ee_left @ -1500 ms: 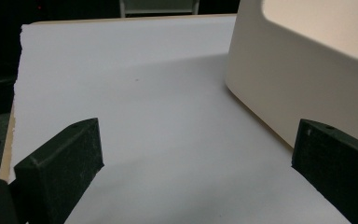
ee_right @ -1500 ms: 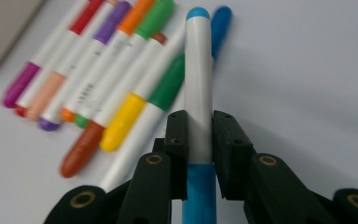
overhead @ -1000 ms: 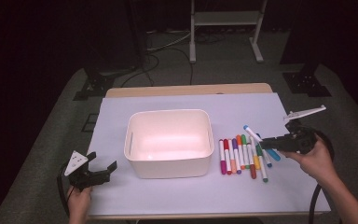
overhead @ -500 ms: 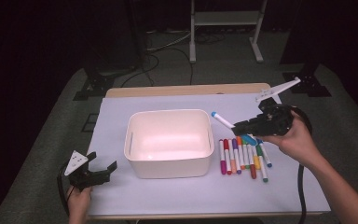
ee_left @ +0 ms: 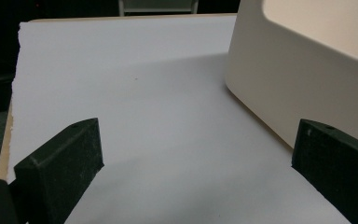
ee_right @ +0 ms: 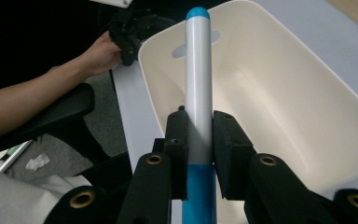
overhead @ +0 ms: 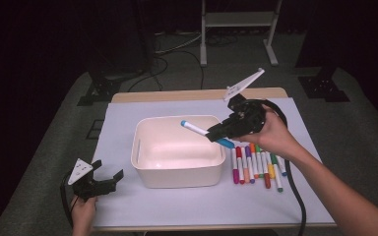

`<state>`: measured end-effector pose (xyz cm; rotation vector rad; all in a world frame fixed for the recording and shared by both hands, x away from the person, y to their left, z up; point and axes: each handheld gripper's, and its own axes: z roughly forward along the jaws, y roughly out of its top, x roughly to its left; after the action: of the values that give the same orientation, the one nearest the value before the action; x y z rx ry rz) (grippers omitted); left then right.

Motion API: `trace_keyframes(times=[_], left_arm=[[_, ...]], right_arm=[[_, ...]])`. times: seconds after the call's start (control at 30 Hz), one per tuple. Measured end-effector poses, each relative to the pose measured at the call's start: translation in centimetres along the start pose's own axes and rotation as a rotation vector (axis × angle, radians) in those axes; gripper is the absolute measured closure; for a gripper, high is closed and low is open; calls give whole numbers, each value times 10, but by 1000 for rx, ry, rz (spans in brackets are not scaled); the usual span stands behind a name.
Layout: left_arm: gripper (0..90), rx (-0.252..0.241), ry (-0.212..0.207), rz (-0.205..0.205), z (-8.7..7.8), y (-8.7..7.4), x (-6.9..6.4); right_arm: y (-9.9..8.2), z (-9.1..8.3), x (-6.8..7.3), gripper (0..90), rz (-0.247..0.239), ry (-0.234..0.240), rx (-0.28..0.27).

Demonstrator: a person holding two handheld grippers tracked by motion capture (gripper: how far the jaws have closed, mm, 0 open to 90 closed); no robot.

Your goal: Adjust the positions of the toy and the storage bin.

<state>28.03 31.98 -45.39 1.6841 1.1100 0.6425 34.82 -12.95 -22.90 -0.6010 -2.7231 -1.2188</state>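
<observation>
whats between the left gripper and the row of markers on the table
The white bin sits between the left gripper and the row of markers, as the high view shows.

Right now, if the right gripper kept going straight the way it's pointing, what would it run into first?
Most likely the white bin. The right gripper, shut on the blue marker, aims down into it, so the marker's tip would probably meet the far inner wall or floor first; depth is unclear.

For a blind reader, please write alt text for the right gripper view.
The right claw is shut on a white marker with blue ends, held over an empty cream bin on a pale sheet. Beyond the bin, the person's other hand holds the left claw.
</observation>
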Motion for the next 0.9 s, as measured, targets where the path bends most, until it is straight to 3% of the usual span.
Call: trace_keyframes(times=[0.07,0.4,0.9], left_arm=[[6,-1,1,-2,0,0,0],[6,-2,1,-3,0,0,0],[5,-2,0,-6,0,0,0]], right_arm=[[7,10,1,758,-28,19,19],[27,59,-3,758,-74,105,116],[31,117,-19,757,-108,178,221]])
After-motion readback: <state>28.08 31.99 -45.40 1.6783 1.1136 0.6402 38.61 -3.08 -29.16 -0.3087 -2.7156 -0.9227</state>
